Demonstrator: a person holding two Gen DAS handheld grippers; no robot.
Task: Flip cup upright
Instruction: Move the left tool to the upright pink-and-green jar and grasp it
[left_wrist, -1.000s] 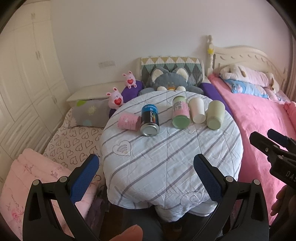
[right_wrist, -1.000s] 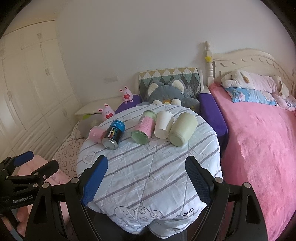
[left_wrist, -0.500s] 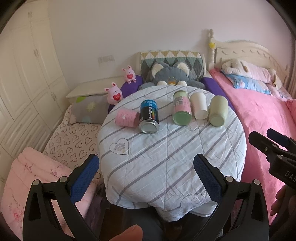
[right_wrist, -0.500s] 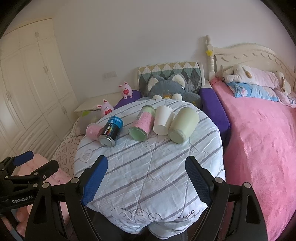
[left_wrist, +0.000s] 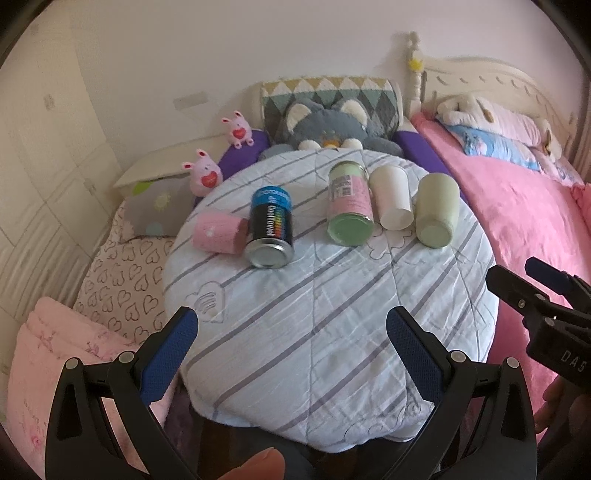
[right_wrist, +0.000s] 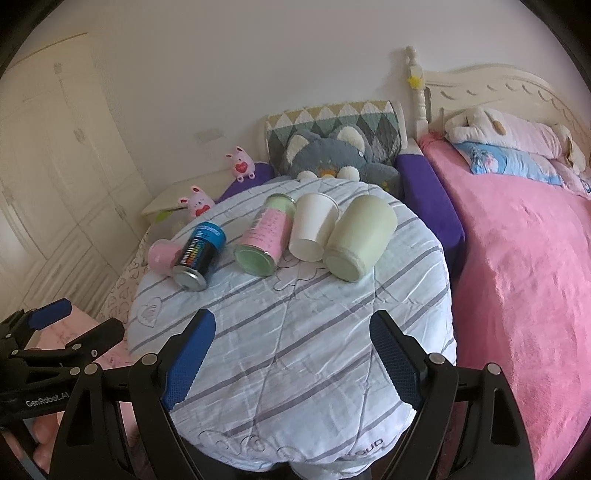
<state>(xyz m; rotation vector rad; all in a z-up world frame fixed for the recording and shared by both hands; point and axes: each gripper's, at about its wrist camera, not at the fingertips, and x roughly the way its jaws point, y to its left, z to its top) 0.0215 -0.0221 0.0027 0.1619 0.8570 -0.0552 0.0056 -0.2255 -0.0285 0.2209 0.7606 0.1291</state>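
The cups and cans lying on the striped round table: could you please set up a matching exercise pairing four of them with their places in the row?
Things:
1. pink cup
2. blue-and-black can
3. white paper cup
4. pale green cup

Places:
A. right end
B. left end
C. second from left
D. second from right

Pairs: 1-B, 2-C, 3-D, 4-A

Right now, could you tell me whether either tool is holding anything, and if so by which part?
Nothing is held. The left tool and right tool are both open, short of the cups lying on the table.
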